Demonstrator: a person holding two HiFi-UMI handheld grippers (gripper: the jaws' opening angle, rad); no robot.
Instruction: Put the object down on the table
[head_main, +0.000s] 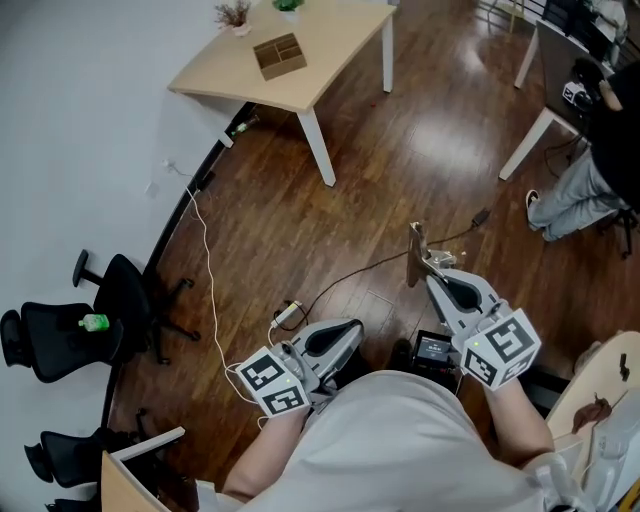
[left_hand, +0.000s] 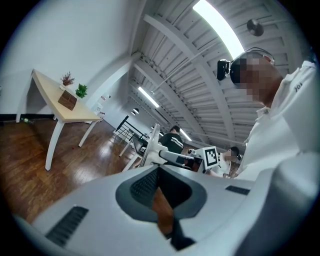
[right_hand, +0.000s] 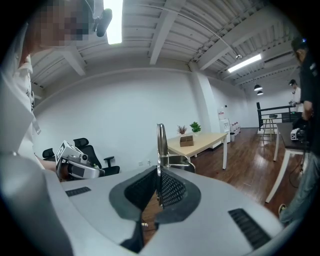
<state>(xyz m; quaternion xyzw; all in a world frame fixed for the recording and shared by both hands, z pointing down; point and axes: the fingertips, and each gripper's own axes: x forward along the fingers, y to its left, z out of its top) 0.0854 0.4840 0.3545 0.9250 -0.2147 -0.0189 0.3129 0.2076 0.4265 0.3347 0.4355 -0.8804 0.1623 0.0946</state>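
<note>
My right gripper (head_main: 432, 272) is shut on a thin metal stand (head_main: 416, 254), which it holds upright above the wooden floor. In the right gripper view the stand (right_hand: 161, 141) rises as a flat metal strip from between the shut jaws, with a bent wire part behind it. My left gripper (head_main: 350, 330) is held low at the left, shut with nothing in it. The left gripper view shows its jaws closed together, with the right gripper's marker cube (left_hand: 211, 156) and the stand (left_hand: 152, 143) beyond. The light wooden table (head_main: 330, 40) stands far ahead, well away from both grippers.
On the table are a wooden box (head_main: 279, 55) and small potted plants (head_main: 234, 14). Black office chairs (head_main: 105, 310) stand at the left wall. A white cable (head_main: 205, 260) runs over the floor. Another person (head_main: 590, 170) stands by a white desk (head_main: 545, 90) at the right.
</note>
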